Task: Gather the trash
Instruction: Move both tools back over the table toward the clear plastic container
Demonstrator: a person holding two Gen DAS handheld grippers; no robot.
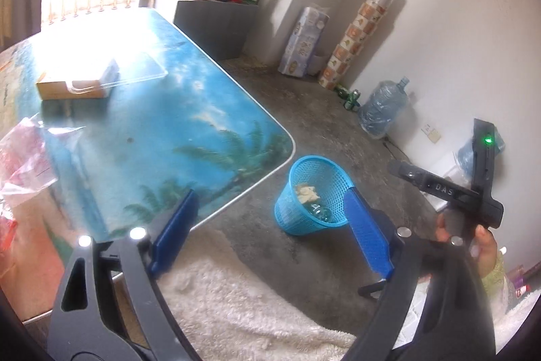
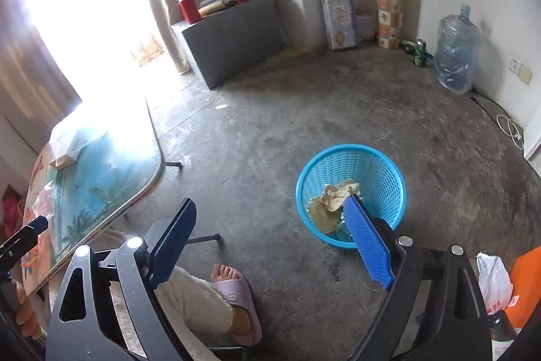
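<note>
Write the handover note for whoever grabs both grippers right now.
Left gripper: open, empty, above the table's near corner.
Right gripper: open, empty, above the floor near the bin.
Blue plastic mesh wastebasket stands on the concrete floor off the table corner.
Done: crumpled brown paper and a clear bottle are inside.
Left: crinkled clear plastic bag on the palm-print tabletop may go next.

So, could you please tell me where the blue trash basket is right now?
The blue trash basket stands on the concrete floor right of the table's corner, seen in both wrist views, with crumpled paper inside.
</note>
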